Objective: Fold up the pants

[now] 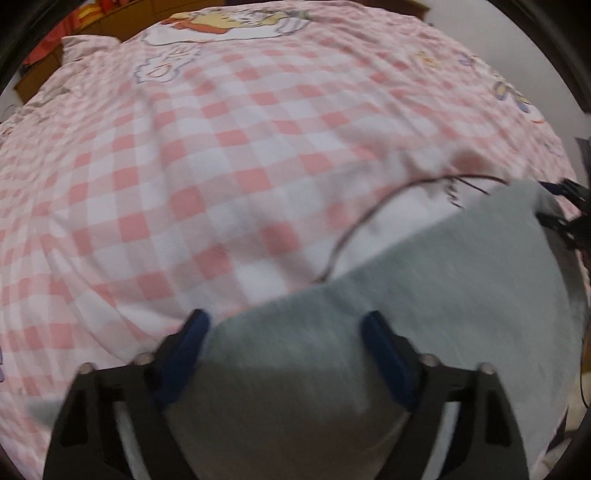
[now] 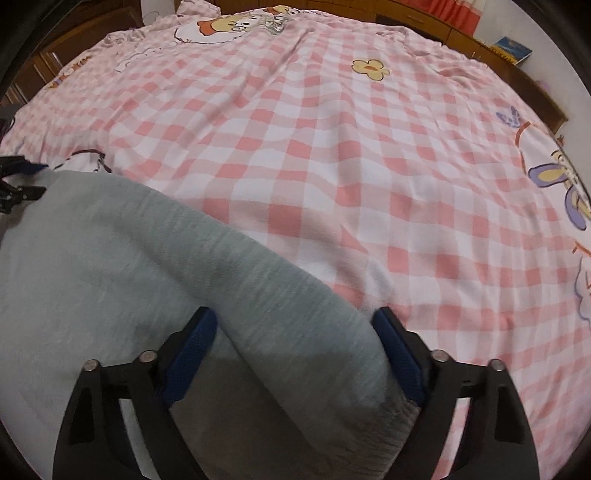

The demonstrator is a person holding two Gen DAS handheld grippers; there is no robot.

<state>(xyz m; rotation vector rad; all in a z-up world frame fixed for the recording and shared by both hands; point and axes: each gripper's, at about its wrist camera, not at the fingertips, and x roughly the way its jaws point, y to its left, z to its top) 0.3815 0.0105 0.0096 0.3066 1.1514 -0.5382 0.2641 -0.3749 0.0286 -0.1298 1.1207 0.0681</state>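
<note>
On checked bedsheet (image 2: 332, 184), unlabelled grey pants (image 2: 129, 258)

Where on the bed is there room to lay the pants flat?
The checked bedspread is bare from the grey pants up to the duck picture at the far end, and across to the butterfly print. It is crowded only near the cameras, where both grippers sit over the pants.
</note>
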